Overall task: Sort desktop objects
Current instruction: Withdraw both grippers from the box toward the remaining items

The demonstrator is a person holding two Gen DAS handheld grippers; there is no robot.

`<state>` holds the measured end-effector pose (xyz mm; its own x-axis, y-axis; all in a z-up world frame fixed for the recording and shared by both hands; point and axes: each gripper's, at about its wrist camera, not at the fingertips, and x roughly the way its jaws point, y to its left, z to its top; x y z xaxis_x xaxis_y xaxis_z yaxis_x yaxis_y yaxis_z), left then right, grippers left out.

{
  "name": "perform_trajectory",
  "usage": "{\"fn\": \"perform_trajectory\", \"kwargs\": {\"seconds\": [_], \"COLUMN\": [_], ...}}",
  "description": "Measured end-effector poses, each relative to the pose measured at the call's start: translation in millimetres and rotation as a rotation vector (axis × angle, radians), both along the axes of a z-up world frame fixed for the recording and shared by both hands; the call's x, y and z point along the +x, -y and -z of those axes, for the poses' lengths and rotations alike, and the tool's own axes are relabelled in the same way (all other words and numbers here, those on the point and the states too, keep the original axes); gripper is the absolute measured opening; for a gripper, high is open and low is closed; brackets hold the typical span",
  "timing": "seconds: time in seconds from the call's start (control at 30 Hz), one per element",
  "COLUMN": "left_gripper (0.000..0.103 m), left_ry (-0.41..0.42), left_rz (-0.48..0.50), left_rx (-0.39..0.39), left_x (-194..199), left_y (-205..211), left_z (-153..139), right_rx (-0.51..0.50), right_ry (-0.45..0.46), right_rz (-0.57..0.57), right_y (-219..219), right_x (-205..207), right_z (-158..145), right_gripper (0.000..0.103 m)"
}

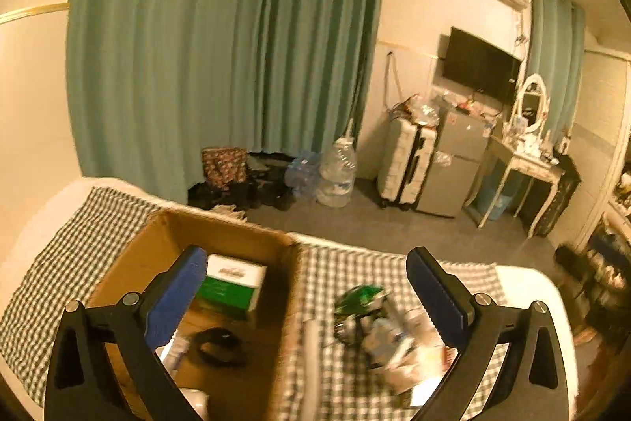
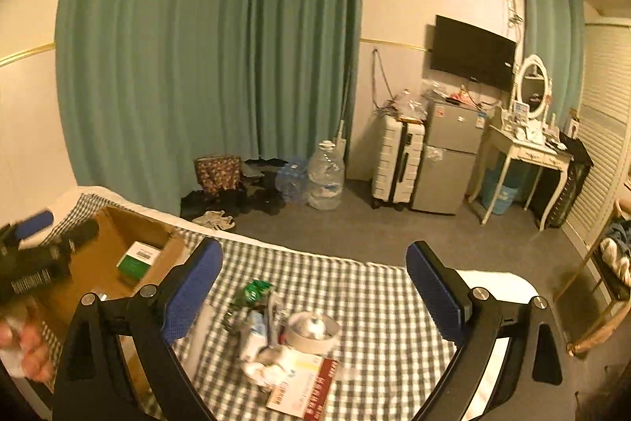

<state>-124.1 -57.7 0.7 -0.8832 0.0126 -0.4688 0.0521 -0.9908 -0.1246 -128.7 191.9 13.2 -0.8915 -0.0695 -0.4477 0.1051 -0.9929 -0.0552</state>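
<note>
**Next pick from the pile, box to its left**

With the clutter pile [image 2: 284,338] heaped on the checked cloth [image 2: 374,302], I'd bring the right tongs [image 2: 313,279], apart and empty, down over one item. The left tongs [image 1: 305,287] gape empty above the cardboard box [image 1: 221,231]; its near wall could snag.

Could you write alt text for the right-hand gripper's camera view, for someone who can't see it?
The right gripper hangs open and empty over a checked cloth with a small heap of odds and ends. To the left, the left gripper reaches over a cardboard box holding a green and white carton. Behind are teal curtains.
</note>
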Motion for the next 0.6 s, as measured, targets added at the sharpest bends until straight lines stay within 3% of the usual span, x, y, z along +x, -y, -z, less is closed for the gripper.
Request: {"fn": "perform_trajectory", "kwargs": {"seconds": [0.2,0.47,0.6], "left_gripper": [0.103,0.103,0.094], "left_ry": [0.002,0.057,0.067], "left_rz": [0.046,0.079,0.102], "left_rx": [-0.046,-0.119,-0.145], "left_x": [3,1,6], "left_y": [-42,-74,-76], "left_z": [3,69,96], "right_rx": [-0.03,-0.104,-0.096], "right_ry": [0.022,0.061,0.12], "right_rz": [0.047,0.076,0.064], "right_y": [-42,-74,-79], "right_x": [15,24,20], "right_z": [16,61,96], "right_gripper": [0.096,0.096,0.096]}}
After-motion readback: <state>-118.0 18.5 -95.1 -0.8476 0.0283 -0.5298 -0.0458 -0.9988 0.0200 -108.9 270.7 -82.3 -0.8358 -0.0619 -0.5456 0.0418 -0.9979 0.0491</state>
